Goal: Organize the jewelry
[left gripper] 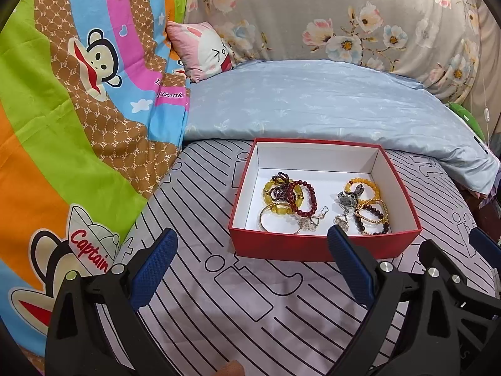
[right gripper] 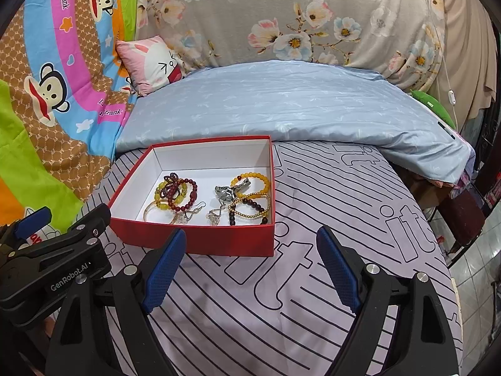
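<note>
Your left gripper [right gripper: 34, 224], marked "GenRobot.AI", and right gripper [right gripper: 250, 260] hover with jaws spread before the red box [right gripper: 194, 238], its long side facing you.

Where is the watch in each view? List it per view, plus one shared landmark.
Left wrist: the watch lies in the right half of the red box, centre-right of the picture, beyond the right finger of the left gripper.
Right wrist: the watch lies right of centre in the box, left of picture centre.
Shared landmark: the pink pillow, upper left in both.
</note>
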Available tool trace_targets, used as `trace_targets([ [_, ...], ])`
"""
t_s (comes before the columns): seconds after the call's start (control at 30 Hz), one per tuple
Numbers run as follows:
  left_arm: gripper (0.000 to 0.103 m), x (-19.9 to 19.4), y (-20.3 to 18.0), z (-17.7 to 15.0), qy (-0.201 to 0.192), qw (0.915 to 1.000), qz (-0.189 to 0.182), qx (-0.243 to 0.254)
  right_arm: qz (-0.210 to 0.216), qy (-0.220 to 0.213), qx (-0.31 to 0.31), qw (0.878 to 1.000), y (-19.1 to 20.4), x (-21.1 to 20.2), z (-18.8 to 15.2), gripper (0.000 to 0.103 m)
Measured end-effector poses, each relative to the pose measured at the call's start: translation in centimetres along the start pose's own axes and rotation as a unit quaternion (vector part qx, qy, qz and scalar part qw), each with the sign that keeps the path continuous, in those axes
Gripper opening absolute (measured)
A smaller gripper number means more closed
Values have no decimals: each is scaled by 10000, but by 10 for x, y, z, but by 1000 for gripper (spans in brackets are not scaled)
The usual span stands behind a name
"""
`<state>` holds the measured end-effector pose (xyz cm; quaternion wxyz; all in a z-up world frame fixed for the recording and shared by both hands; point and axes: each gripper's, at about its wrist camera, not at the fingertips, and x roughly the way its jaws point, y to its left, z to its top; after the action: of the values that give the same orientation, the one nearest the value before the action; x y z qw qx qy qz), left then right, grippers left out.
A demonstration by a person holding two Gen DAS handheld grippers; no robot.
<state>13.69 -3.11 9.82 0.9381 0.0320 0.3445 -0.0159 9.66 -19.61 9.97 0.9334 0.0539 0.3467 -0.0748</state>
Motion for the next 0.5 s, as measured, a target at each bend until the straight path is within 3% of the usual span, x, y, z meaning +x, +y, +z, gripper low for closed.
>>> trace_targets([
  [0.5, 94, 3, -2, 0, 26, 10000, 55, 24, -26, 16, -15, 10000, 0, 1, -1, 83],
])
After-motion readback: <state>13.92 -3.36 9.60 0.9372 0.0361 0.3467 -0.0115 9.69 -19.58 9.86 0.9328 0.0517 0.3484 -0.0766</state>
